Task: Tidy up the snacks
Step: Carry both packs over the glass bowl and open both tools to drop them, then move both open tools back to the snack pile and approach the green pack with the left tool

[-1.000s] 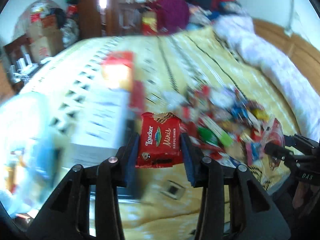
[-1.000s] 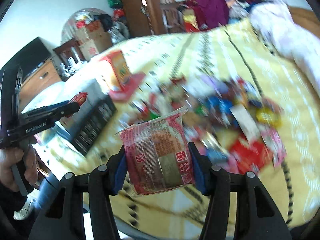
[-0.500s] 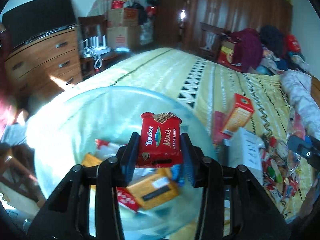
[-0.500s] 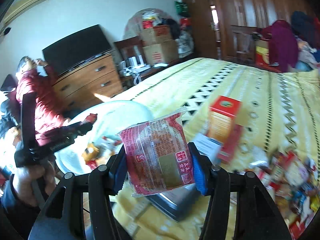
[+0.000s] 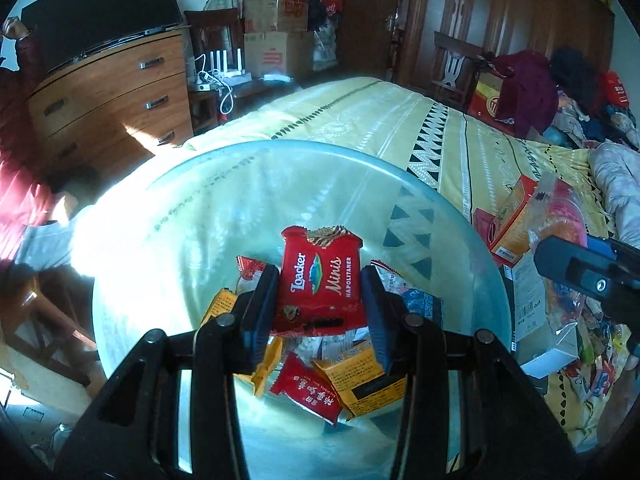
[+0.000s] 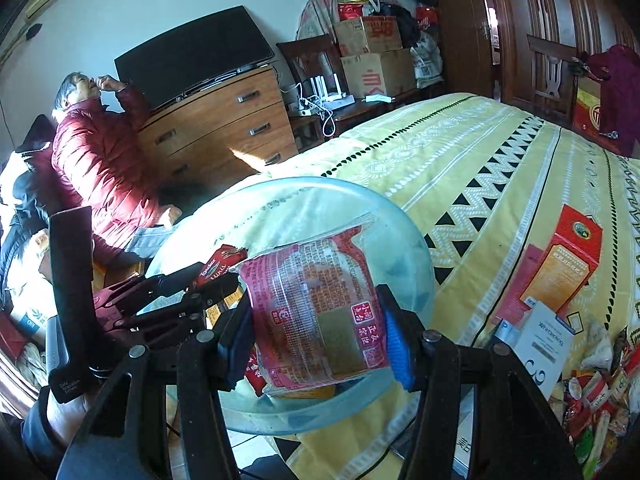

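Snacks both in hand: my left claw (image 5: pixel 320 300) clamps a red Loacker Minis pack (image 5: pixel 320 280) above the clear bowl (image 5: pixel 200 220) at the bed's (image 6: pixel 480 160) edge. Right claw (image 6: pixel 316 332) grips a pink-wrapped packet (image 6: pixel 316 308) beside it. Orange and red packets (image 5: pixel 348 380) lie inside the bowl.

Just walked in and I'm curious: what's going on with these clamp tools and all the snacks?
A person is sorting snacks with two hand-held grippers. The left gripper holds a red Loacker wafer pack over a clear plastic bowl that has some packets in it. The right gripper holds a clear-wrapped red snack pack over the bowl too.
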The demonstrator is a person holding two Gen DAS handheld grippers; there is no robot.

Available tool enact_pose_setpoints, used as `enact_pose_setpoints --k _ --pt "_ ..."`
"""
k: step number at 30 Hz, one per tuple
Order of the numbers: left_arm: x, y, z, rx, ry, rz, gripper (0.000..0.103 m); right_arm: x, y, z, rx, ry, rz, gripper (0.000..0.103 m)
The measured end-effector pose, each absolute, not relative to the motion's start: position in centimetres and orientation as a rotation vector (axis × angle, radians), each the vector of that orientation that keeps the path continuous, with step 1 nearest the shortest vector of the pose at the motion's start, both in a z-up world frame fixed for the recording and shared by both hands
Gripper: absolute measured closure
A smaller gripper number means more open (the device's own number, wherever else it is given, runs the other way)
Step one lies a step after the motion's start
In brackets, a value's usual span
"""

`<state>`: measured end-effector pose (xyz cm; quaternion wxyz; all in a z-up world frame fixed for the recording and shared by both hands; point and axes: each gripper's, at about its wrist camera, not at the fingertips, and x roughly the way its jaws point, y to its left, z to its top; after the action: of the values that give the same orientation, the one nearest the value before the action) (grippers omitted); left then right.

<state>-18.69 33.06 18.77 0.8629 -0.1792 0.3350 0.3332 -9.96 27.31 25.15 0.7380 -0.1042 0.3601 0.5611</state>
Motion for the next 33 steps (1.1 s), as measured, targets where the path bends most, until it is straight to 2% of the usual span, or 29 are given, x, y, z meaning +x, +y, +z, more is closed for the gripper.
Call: enact_pose_setpoints --k 15,22,23,27,33 --pt "-18.8 34.1 18.5 -0.389 0.713 0.692 0.06 -10.1 28.0 24.8 -0.239 0.804 1.228 0.043" --pt "-18.8 34.6 18.3 -0.396 0.717 0.704 0.06 -10.1 28.4 24.6 -0.241 0.814 1.226 0.04" --pt "-18.7 34.6 18.3 -0.397 0.72 0.704 0.058 -10.1 28.4 24.6 -0.24 0.815 1.23 0.039" --pt "-18.9 34.6 18.1 -0.391 0.722 0.718 0.033 -10.5 28.1 24.9 -0.241 0.796 1.23 0.038" --pt "-19.0 34.4 18.2 -0.389 0.718 0.72 0.027 -11.1 25.6 24.7 -0.221 0.794 1.231 0.038"
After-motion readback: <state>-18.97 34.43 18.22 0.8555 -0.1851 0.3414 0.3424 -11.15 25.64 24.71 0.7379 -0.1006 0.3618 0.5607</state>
